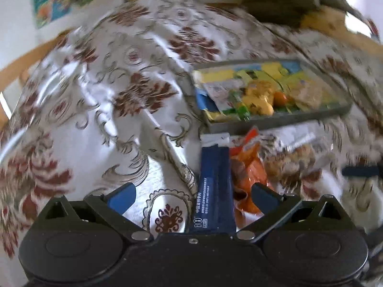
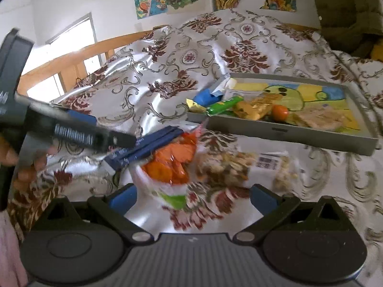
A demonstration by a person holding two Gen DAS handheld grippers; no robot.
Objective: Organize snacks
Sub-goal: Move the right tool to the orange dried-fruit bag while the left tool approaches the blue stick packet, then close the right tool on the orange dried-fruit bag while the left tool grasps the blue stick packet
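Beside tray edge [image 2: 282,129], open right claw [image 2: 194,197].

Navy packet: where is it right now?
On the tablecloth, just short of the tray, touching the orange packet; in the left wrist view it lies between the open left gripper fingers.

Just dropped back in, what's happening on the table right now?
A person is sorting snacks into a grey tray on a patterned tablecloth. The tray already holds several packets and an orange fruit. The left gripper is open around a dark blue packet, not clamped. The right gripper is open and empty above an orange snack bag; a clear bag of nuts lies beside it.
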